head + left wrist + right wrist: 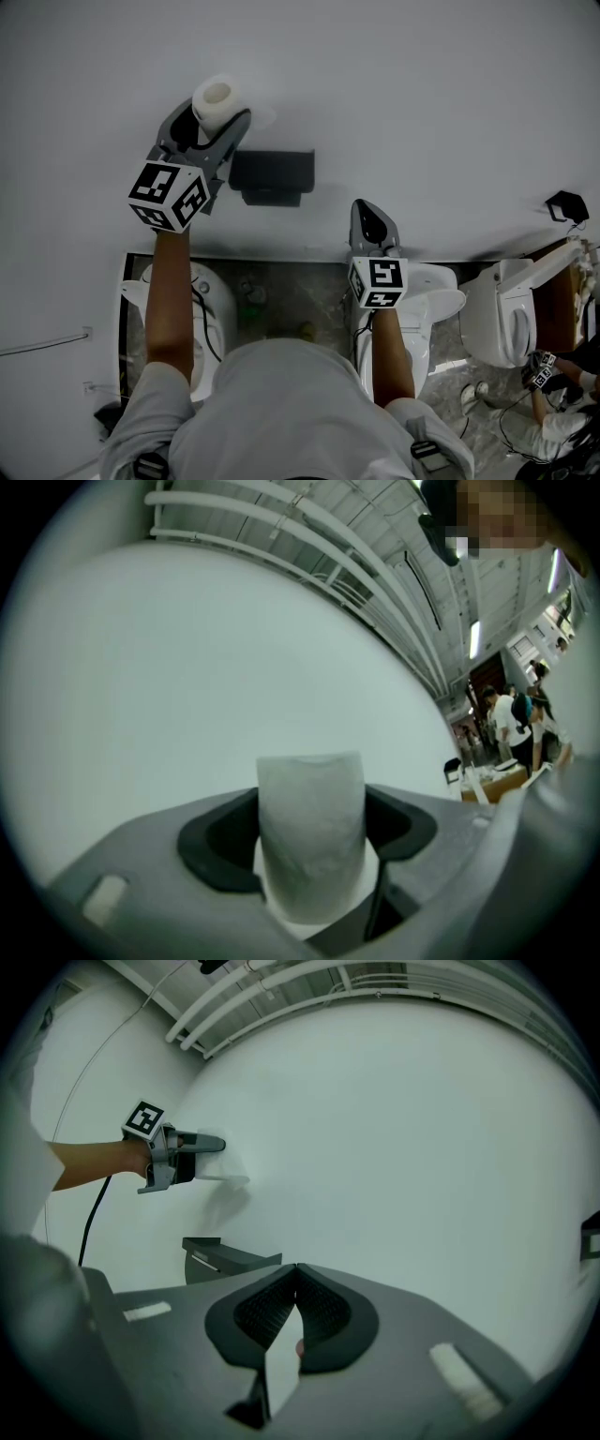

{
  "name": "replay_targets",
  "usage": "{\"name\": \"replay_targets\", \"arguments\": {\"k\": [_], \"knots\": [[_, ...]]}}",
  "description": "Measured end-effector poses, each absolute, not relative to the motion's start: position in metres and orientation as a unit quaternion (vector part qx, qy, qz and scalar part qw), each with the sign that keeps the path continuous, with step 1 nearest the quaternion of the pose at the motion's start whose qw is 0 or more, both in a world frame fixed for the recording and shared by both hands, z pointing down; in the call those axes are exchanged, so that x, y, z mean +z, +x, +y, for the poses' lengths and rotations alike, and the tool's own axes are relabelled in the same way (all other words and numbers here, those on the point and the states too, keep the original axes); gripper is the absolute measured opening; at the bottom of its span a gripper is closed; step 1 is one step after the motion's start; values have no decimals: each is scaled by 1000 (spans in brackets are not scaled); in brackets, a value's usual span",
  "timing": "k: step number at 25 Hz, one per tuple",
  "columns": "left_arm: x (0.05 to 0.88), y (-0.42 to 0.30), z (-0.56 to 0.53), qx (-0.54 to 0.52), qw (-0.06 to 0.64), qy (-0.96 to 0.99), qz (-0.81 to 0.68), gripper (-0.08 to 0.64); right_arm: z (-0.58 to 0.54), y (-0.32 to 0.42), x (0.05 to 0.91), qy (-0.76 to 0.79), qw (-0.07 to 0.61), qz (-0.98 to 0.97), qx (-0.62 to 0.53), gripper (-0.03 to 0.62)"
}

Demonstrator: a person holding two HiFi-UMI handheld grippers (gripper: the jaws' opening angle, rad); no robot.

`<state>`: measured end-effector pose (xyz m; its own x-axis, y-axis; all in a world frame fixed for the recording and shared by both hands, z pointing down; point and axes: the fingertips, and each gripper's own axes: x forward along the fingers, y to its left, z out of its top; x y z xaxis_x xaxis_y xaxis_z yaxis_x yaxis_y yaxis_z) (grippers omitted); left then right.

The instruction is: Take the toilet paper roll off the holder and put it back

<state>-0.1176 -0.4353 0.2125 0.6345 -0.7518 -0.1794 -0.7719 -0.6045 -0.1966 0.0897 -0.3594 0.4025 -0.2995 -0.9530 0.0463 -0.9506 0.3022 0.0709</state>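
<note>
Left fingers (211,846) grip the toilet paper roll (311,836) between them; the holder (272,175) sits just below. Right fingers (258,1312) clenched, empty. Risk: the soft roll crushes or slips, fouling reseating.

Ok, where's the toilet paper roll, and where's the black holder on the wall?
toilet paper roll (214,114), head view, on its white side just below the core hole.
holder (272,172), head view, on its black front face.

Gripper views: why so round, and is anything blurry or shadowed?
Left gripper view: fisheye lens bends the overhead pipes, and the paper roll looks soft. Right gripper view: dark round edge, shadow on the wall under the left tongs. Head view: dim, even light.
</note>
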Motion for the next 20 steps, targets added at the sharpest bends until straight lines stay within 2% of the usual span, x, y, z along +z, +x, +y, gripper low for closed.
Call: {"name": "replay_targets", "arguments": {"k": [8,20], "knots": [[194,-114,-434,48,137,-893,427,318,-358,91,401,590,50,-805,-32,2],[214,-110,-437,40,122,-896,426,318,-360,84,404,580,51,-812,-42,2]]}}
